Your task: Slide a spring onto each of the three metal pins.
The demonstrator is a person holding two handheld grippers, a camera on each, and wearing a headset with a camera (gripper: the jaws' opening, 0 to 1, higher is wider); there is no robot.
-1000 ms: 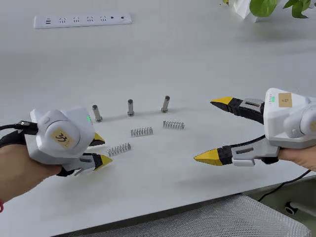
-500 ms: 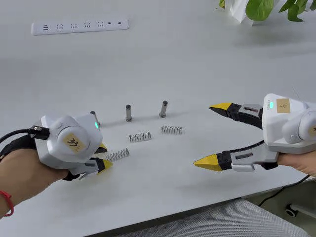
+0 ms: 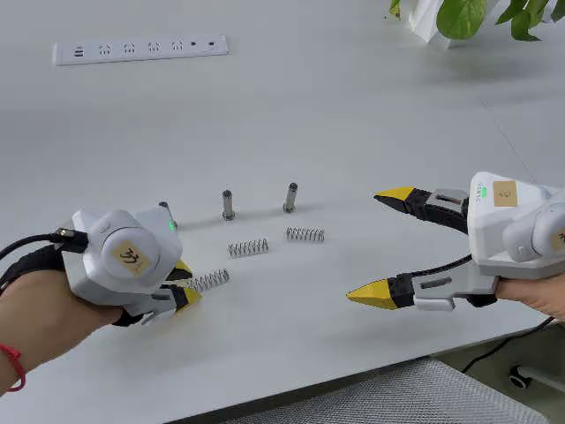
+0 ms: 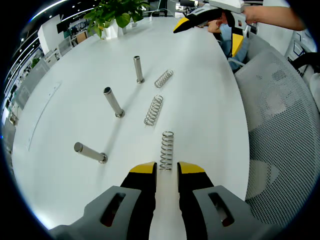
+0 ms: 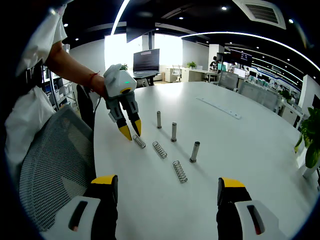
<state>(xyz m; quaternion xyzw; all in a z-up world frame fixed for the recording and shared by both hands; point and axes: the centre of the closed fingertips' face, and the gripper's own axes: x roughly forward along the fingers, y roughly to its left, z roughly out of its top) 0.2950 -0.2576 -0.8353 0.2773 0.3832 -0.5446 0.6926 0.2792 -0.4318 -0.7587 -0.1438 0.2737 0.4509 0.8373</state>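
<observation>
Left gripper view: left claw [image 4: 167, 167], slightly parted, straddles the nearest small coiled steel spring [image 4: 166, 145]; pinching its end could flick it away. Right claw [image 3: 364, 247] spread wide.

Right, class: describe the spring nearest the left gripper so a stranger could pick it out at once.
On the white table, three pins stand in a row with three springs lying in front. Go to the left-end spring: unlike the other two, one end lies right at the yellow fingers of the left gripper.
</observation>
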